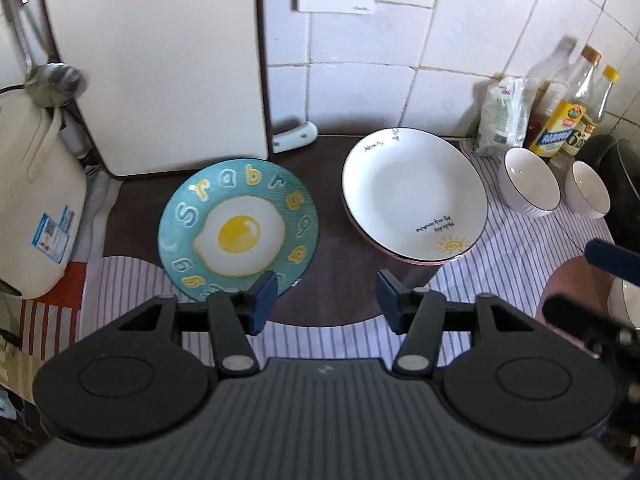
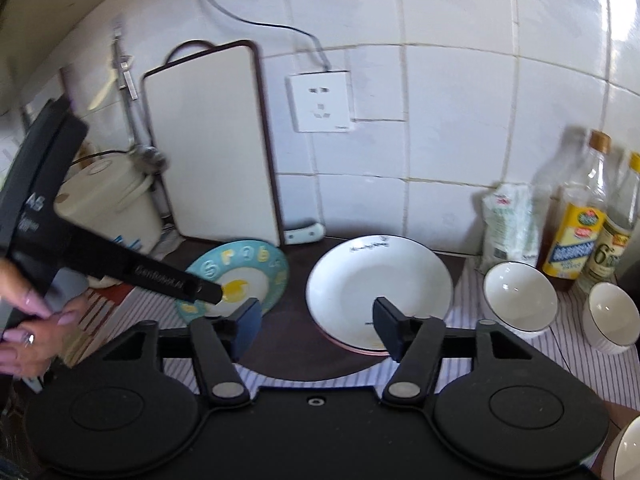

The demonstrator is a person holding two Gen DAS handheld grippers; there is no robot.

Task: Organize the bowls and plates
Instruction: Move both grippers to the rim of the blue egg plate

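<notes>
A teal plate with a fried-egg print (image 1: 238,235) lies on the mat at the left; it also shows in the right wrist view (image 2: 256,268). A white deep plate with a sun drawing (image 1: 414,196) sits on a pink-rimmed plate to its right, and shows in the right wrist view (image 2: 380,280). Two small white bowls (image 1: 528,180) (image 1: 588,194) stand at the right, also seen in the right wrist view (image 2: 520,296) (image 2: 612,316). My left gripper (image 1: 326,302) is open and empty, just in front of the plates. My right gripper (image 2: 316,326) is open and empty, above the near edge of the white plate.
A white cutting board (image 1: 160,64) leans on the tiled wall behind the teal plate. A cream kettle (image 1: 36,200) stands at the left. Oil bottles (image 1: 568,112) and a bag (image 1: 502,116) stand at the back right. Another bowl's rim (image 2: 626,452) shows at bottom right.
</notes>
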